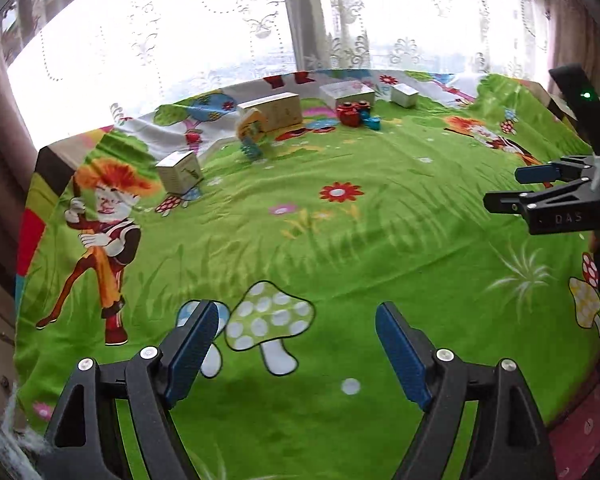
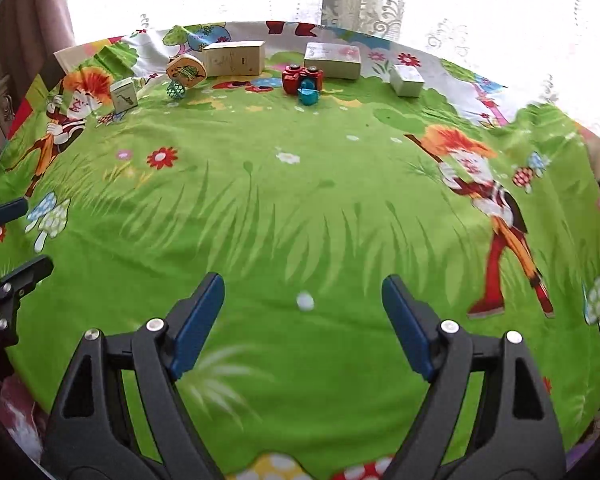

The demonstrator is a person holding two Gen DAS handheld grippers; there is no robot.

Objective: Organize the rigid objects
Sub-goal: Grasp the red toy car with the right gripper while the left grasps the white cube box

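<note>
Several rigid objects sit along the far edge of the table. A small box (image 2: 124,95) stands at the far left, then a round yellow toy (image 2: 186,70) over a teal piece (image 2: 175,90), a long beige box (image 2: 234,58), a red toy camera (image 2: 302,77) with a teal cup (image 2: 309,96), a flat box (image 2: 333,60) and a small white box (image 2: 407,79). They also show in the left wrist view, with the small box (image 1: 180,172) nearest. My left gripper (image 1: 296,320) is open and empty. My right gripper (image 2: 303,292) is open and empty. Both hover over the near part of the table.
A green cartoon tablecloth (image 2: 300,200) covers the table. A window with lace curtains (image 1: 220,20) lies behind it. The right gripper (image 1: 500,188) shows at the right edge of the left wrist view, and the left gripper (image 2: 24,240) at the left edge of the right wrist view.
</note>
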